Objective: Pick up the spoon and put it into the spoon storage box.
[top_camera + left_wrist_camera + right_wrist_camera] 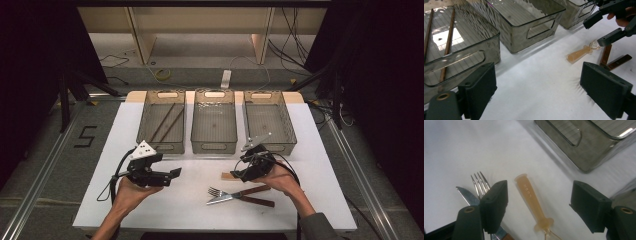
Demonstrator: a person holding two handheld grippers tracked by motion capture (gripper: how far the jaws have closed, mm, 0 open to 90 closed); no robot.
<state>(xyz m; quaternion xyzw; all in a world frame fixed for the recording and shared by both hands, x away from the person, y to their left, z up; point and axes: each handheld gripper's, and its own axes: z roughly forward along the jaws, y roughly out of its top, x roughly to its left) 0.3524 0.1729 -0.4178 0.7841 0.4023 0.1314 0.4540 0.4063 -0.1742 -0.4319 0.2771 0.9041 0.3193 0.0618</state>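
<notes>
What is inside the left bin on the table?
The left bin holds two brown chopsticks lying side by side on its floor. Its smoky walls are see-through, so nothing looks hidden. The middle bin looks empty.

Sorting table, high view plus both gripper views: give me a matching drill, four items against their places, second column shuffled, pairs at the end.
Items
1. Pair of long brown chopsticks
2. Translucent amber plastic handle with a clear end
3. Silver metal fork
4. Middle smoky clear plastic bin

Places
A. On the white cloth, lying against the serrated knife
B. Between the open jaws of the right gripper, flat on the cloth
C. Inside the left bin
D. Standing with nothing visible inside

Pairs: 1-C, 2-B, 3-A, 4-D
</notes>
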